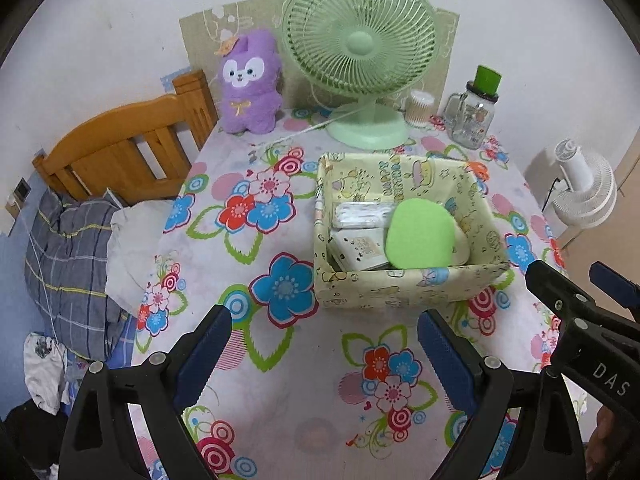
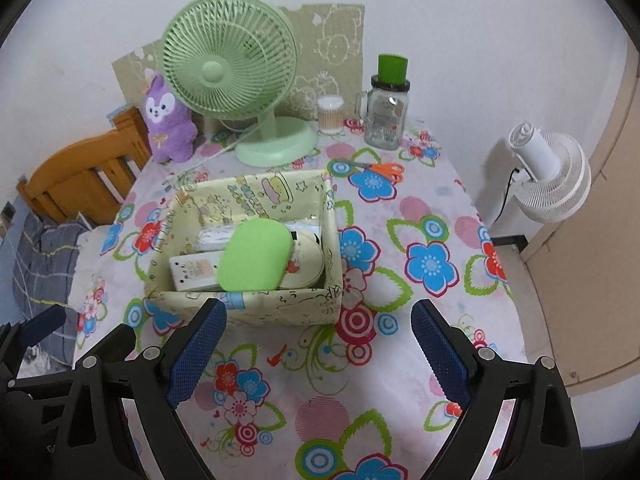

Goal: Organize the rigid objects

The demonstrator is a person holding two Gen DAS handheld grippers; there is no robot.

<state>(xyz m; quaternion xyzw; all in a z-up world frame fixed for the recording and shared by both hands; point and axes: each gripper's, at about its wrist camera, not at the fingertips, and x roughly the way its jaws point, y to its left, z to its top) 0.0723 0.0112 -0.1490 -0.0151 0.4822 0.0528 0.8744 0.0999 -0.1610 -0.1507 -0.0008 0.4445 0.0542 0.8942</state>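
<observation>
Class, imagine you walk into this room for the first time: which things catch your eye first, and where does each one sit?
The big green fan stands at the back of the flowered table, with a purple plush toy to its left against the wall. In the middle sits a patterned box holding a bright green oval item on top of some white things. Orange-handled scissors lie on the cloth behind the box.

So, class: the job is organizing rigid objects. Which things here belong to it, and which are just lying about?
Belongs to the job:
- patterned box
- green oval item inside it
- white packs inside it
- orange scissors, loose on the table

Just lying about:
- green fan
- purple plush toy
- glass jar
- cotton swab tub
</observation>
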